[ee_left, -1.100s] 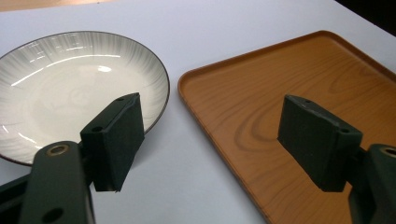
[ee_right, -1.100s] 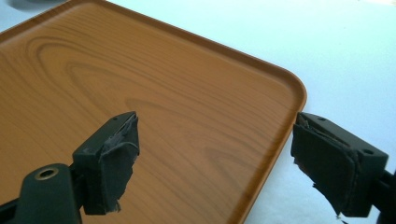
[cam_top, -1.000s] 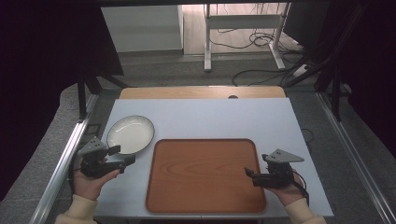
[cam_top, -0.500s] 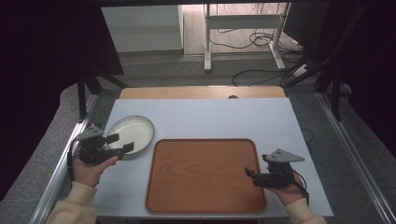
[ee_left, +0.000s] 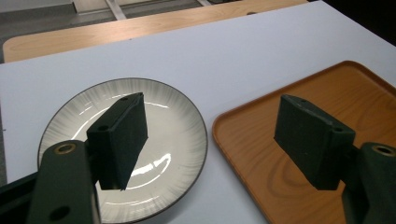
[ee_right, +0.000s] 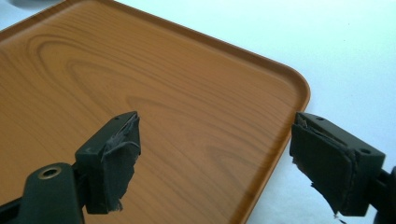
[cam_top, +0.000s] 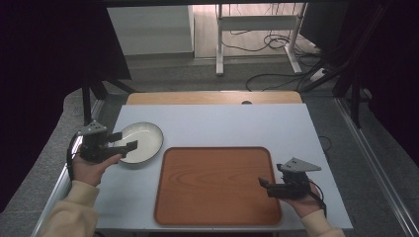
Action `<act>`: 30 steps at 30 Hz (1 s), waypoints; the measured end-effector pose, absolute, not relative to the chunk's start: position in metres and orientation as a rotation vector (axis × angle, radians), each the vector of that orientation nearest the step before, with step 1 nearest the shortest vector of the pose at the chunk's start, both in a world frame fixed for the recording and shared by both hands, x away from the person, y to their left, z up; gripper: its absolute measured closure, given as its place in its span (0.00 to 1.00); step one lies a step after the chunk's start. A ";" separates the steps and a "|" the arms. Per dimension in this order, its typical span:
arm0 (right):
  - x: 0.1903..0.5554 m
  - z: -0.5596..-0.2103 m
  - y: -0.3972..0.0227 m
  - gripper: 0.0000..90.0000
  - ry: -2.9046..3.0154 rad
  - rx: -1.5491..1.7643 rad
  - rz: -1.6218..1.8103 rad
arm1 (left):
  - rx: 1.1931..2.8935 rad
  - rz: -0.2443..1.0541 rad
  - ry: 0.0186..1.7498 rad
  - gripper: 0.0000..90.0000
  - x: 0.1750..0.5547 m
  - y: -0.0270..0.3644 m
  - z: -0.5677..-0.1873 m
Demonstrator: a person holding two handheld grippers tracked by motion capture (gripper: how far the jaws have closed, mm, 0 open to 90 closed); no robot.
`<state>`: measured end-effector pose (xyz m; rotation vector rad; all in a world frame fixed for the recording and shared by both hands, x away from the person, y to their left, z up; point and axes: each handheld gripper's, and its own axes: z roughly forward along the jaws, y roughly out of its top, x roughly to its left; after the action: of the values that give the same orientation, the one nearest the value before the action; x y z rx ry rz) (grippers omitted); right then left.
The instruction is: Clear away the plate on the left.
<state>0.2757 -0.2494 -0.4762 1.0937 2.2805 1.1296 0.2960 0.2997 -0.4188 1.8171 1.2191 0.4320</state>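
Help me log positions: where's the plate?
In the high view, the plate lies on the table's left side, beside the tray's upper-left corner, under the left gripper.

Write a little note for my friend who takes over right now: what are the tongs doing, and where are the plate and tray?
Left tongs: open, hovering over the left side of the plate, holding nothing.
Right tongs: open, empty, at the right edge of the tray.
The plate sits on the white table, beside the tray's upper left corner and apart from it. The tray is bare.
Done: left tongs are at the plate.
Left: probably grip the plate's rim and move it, perhaps onto the tray.
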 end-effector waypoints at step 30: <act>0.277 -0.478 -0.251 0.18 2.290 1.098 1.127 | 1.816 0.328 1.418 0.25 0.361 0.341 -0.448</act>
<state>0.2771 -0.2514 -0.4781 1.0984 2.2903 1.1267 0.3610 0.3412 -0.4478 1.8158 1.4180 0.3276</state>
